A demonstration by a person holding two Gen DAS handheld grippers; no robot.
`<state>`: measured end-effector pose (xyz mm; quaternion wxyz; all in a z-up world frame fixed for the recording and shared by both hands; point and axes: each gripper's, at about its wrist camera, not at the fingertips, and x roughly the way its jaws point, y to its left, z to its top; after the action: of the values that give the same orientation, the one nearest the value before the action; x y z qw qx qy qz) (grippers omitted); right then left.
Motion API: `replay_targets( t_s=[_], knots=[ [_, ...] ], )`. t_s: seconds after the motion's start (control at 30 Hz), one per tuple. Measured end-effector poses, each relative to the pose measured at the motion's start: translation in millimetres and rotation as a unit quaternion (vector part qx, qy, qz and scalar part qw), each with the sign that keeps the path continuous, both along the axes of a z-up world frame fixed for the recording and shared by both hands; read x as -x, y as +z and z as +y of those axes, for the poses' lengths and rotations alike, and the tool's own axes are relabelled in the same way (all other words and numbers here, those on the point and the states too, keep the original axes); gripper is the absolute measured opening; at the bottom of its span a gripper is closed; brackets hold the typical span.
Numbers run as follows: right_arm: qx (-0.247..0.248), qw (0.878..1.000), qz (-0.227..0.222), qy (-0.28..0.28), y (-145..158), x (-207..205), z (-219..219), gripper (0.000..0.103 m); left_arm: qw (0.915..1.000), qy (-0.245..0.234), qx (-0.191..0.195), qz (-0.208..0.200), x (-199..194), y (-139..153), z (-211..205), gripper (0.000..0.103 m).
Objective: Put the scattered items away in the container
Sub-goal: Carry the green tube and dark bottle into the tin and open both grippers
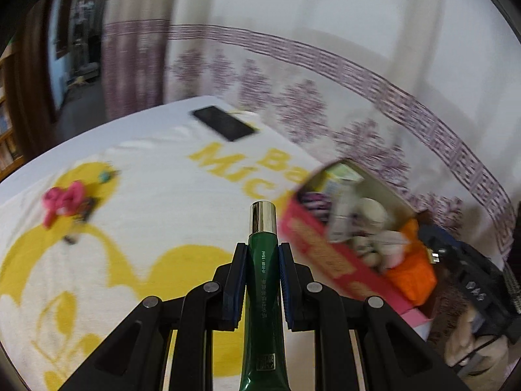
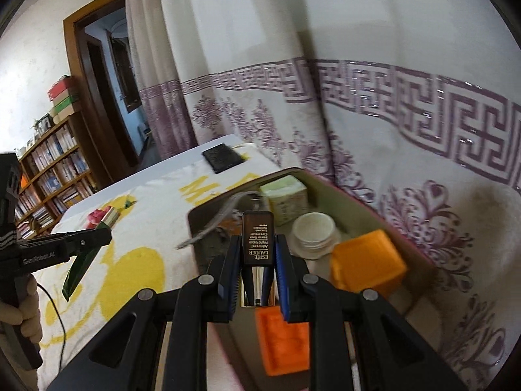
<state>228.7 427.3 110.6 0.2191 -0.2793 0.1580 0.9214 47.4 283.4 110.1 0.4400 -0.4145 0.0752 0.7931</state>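
Left wrist view: left gripper (image 1: 262, 254) clamped on glossy green tube (image 1: 262, 293), blurred, perhaps cardboard box (image 1: 329, 260) beside.

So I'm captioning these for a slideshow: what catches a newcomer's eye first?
A green tube with a shiny cap, clamped in the left hand-held gripper over the yellow-and-white towel. The right hand-held gripper holds a brown bottle above the pink box, where bright orange blocks lie.
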Motion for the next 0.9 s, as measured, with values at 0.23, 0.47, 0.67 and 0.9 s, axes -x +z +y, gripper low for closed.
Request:
replay_targets(
  t_s=[0.23, 0.47, 0.67, 0.9],
  knots=[
    [0.012, 1.000, 0.001, -0.008, -7, -11, 17, 0.022, 0.9980, -0.063, -0.005, 0.001, -35, 4, 54, 0.020],
    [0.003, 1.000, 0.000, -0.011, -8, -14, 25, 0.022, 0.9963, -0.086, 0.005, -0.007, -44, -6, 90, 0.020],
    [0.006, 1.000, -0.002, -0.013, -11, -10, 33, 0.022, 0.9958, -0.090, 0.007, -0.011, -40, -12, 104, 0.020],
    [0.002, 1.000, -0.009, -0.020, -14, -4, 36, 0.022, 0.9949, -0.100, -0.006, -0.014, -37, -14, 114, 0.020]
  ],
)
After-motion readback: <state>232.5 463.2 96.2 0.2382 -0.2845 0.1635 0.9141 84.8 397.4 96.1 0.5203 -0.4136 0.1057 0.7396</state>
